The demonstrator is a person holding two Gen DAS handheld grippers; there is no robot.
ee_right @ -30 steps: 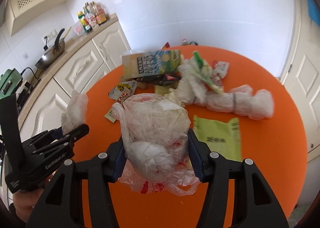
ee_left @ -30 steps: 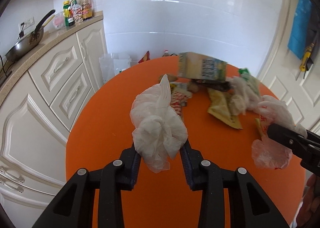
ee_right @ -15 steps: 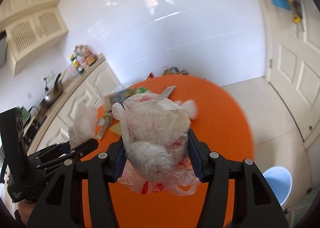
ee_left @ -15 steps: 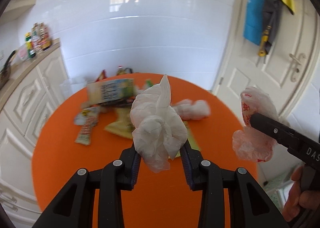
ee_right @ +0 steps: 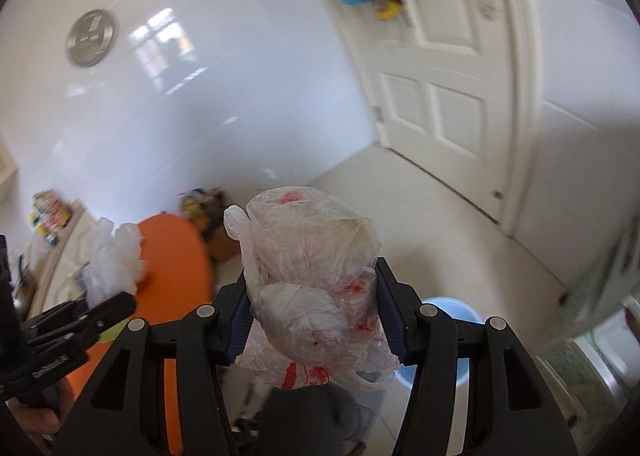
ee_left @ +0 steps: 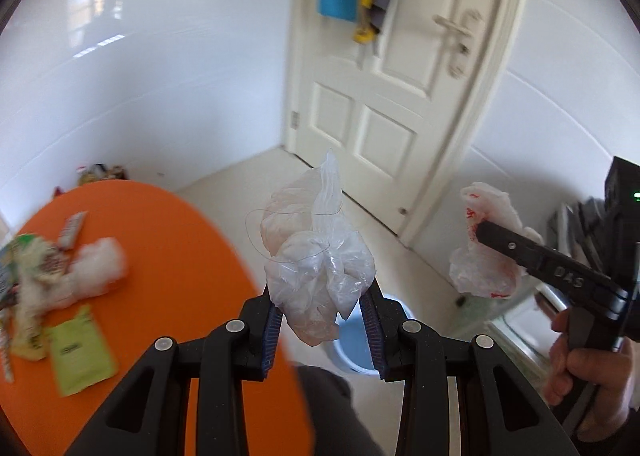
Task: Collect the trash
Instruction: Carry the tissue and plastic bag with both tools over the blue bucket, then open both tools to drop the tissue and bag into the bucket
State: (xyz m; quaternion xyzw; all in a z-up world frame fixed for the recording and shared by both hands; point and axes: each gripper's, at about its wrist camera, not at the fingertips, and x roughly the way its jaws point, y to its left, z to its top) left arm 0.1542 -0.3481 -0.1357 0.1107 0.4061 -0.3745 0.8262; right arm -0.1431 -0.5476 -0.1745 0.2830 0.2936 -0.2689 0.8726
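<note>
My left gripper (ee_left: 322,318) is shut on a crumpled clear plastic bag (ee_left: 316,252), held over the floor just past the orange table's edge (ee_left: 224,256). My right gripper (ee_right: 312,316) is shut on a balled white plastic bag with red print (ee_right: 308,268). That same bag (ee_left: 484,256) shows at the right of the left wrist view. A light blue bin (ee_left: 356,344) stands on the floor below and behind both bags; its rim (ee_right: 452,308) peeks out in the right wrist view. More trash lies on the table: white wads (ee_left: 96,268) and a green packet (ee_left: 80,352).
A white door (ee_left: 404,96) with a handle and hanging blue cloth stands ahead. Pale floor tiles (ee_right: 420,216) lie between table and door. A person's hand (ee_left: 588,368) holds the right gripper. Dark clothing (ee_left: 324,412) of the person is below. Low shelving is at the far right.
Both grippers swung right, away from the table toward the door, each keeping its bag. The table slid to the left of view and the blue bin came into sight.
</note>
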